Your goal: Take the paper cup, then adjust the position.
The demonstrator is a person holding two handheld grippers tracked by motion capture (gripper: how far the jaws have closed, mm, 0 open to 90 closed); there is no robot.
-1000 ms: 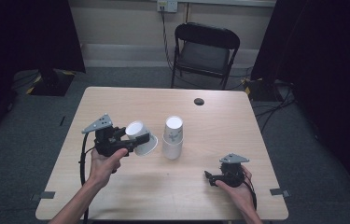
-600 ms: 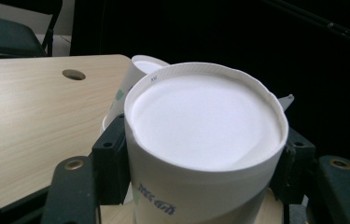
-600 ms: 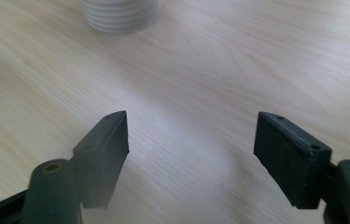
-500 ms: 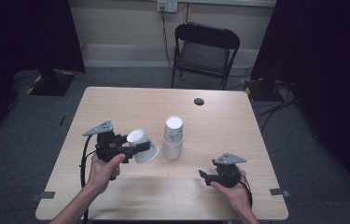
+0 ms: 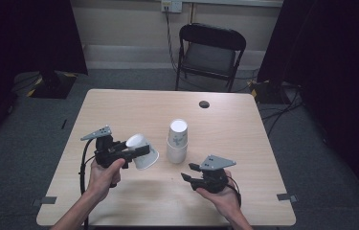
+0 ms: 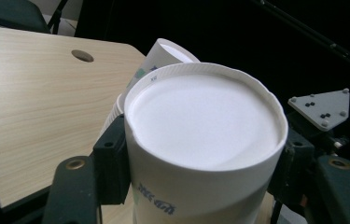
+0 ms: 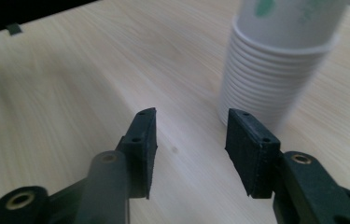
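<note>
On the left of the high view, the left hand-held gripper [image 5: 136, 152] is clamped on a single paper cup [image 5: 142, 151], its pads pressing the cup's sides near the base. The cup lies tipped on its side in the air above the worktop [image 5: 119, 110], base toward the upper left, mouth toward the stack. A second ago this cup sat higher up and closer to the stack; since then it has come a little down and toward the person, and its tilt has grown. In the left gripper view the cup's white base [image 6: 205, 121] faces the camera, with both black pads tight against its wall.

In the middle, the stack [image 5: 177, 141] of upturned paper cups stands upright on the worktop, where it stood before.

On the right, the right hand-held gripper [image 5: 188, 171] has moved up and in toward the stack from the worktop's near right edge. Its jaws have just been closing and now stand about half open, with nothing between them. In the right gripper view the stack [image 7: 275, 60] rises just beyond the right pad, not touched.
</note>
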